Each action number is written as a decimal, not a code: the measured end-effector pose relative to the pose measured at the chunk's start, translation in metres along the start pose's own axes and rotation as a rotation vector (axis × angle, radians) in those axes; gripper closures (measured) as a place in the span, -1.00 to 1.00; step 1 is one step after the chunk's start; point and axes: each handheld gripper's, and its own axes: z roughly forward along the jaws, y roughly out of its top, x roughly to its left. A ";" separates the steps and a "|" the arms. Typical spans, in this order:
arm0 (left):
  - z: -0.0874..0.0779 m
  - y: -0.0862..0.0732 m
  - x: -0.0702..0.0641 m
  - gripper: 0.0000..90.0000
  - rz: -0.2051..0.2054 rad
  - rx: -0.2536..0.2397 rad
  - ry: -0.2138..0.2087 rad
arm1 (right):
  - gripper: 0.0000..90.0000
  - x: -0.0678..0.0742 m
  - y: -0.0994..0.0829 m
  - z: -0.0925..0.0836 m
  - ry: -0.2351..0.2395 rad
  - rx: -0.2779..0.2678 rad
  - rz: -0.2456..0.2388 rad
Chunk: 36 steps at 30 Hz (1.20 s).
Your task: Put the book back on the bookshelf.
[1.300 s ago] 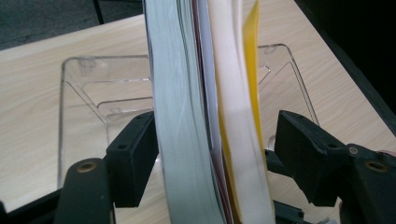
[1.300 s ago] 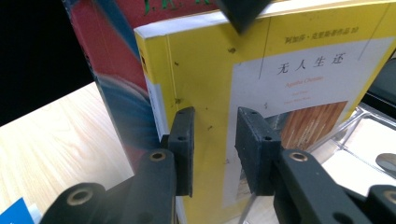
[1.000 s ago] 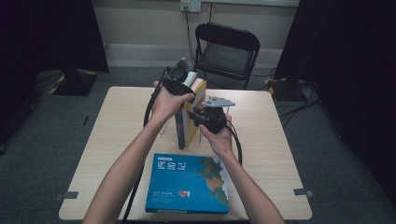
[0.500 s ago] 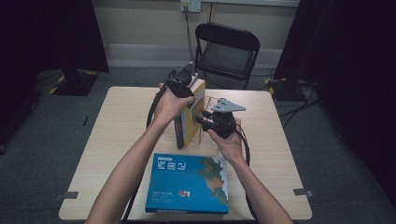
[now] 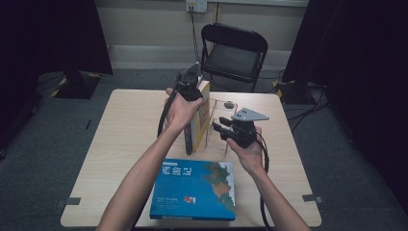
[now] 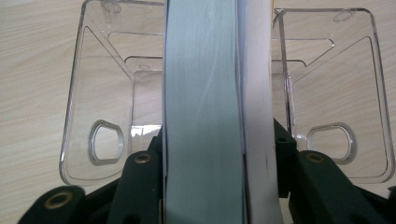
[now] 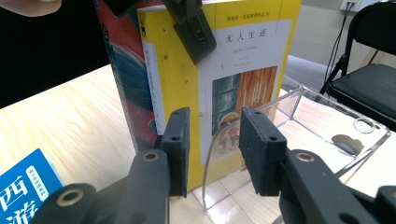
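Yellow-covered book [image 7: 243,51] upright beside red-spined book [image 7: 123,70], clear rack [image 7: 322,121]

Dim room edges, evenly lit table, sharp

Two books [image 5: 197,122] stand in the rack [image 5: 217,115], behind a flat book [image 5: 195,189].

Upright books [image 5: 196,120] block the clear rack's [image 5: 216,113] left slots.
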 end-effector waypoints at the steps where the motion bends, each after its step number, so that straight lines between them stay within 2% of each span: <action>1: 0.000 0.000 0.000 0.32 0.000 0.000 0.000 | 0.43 0.000 0.000 0.000 0.000 0.000 0.000; 5: 0.001 0.001 0.000 0.32 -0.021 -0.009 -0.004 | 0.43 -0.002 0.000 -0.002 0.000 -0.009 0.005; 6: 0.001 0.001 0.000 0.32 -0.049 -0.016 0.006 | 0.44 -0.003 0.001 -0.002 -0.001 -0.007 0.005; 8: 0.002 0.000 -0.001 0.32 -0.058 -0.024 0.021 | 0.44 -0.004 0.000 -0.002 0.001 -0.009 0.003; 9: 0.002 0.000 -0.001 0.32 -0.058 -0.024 0.021 | 0.44 -0.004 0.000 -0.002 0.001 -0.009 0.003; 10: 0.002 -0.001 -0.002 0.32 -0.024 -0.022 0.027 | 0.43 -0.004 -0.002 -0.003 -0.002 -0.003 0.001; 11: 0.002 -0.001 -0.002 0.31 -0.024 -0.022 0.027 | 0.43 -0.004 -0.002 -0.003 -0.002 -0.003 0.001; 13: 0.001 -0.004 -0.001 0.31 -0.035 -0.035 0.029 | 0.43 -0.005 -0.005 -0.006 -0.004 -0.008 0.001; 14: 0.001 -0.006 0.001 0.31 -0.064 -0.046 0.031 | 0.42 -0.008 -0.009 -0.010 -0.011 -0.005 0.006; 16: 0.001 -0.006 0.001 0.31 -0.065 -0.049 0.031 | 0.42 -0.010 -0.012 -0.011 -0.016 0.000 0.007; 18: 0.001 -0.007 0.001 0.31 -0.085 -0.051 0.036 | 0.42 -0.014 -0.017 -0.015 -0.025 0.009 0.007; 20: 0.000 -0.007 0.001 0.31 -0.058 -0.038 0.034 | 0.41 -0.019 -0.024 -0.021 -0.036 0.014 0.016; 22: 0.000 -0.007 0.003 0.30 -0.068 -0.036 0.027 | 0.41 -0.023 -0.027 -0.024 -0.043 0.015 0.023; 28: -0.001 -0.008 0.004 0.28 -0.054 -0.047 0.015 | 0.36 -0.028 -0.033 -0.029 -0.048 0.011 0.028; 30: -0.008 -0.007 0.006 0.20 -0.035 -0.072 -0.013 | 0.32 -0.028 -0.035 -0.030 -0.048 0.011 0.037; 32: -0.014 -0.008 0.009 0.13 -0.019 -0.091 -0.019 | 0.29 -0.028 -0.036 -0.029 -0.047 0.010 0.034; 33: -0.014 -0.008 0.009 0.11 -0.019 -0.091 -0.019 | 0.29 -0.028 -0.036 -0.029 -0.047 0.010 0.034; 34: -0.015 -0.008 0.010 0.11 -0.002 -0.092 -0.014 | 0.27 -0.028 -0.037 -0.029 -0.047 0.010 0.035; 36: -0.016 -0.010 0.013 -0.07 0.011 -0.098 -0.007 | 0.25 -0.029 -0.040 -0.029 -0.047 0.013 0.047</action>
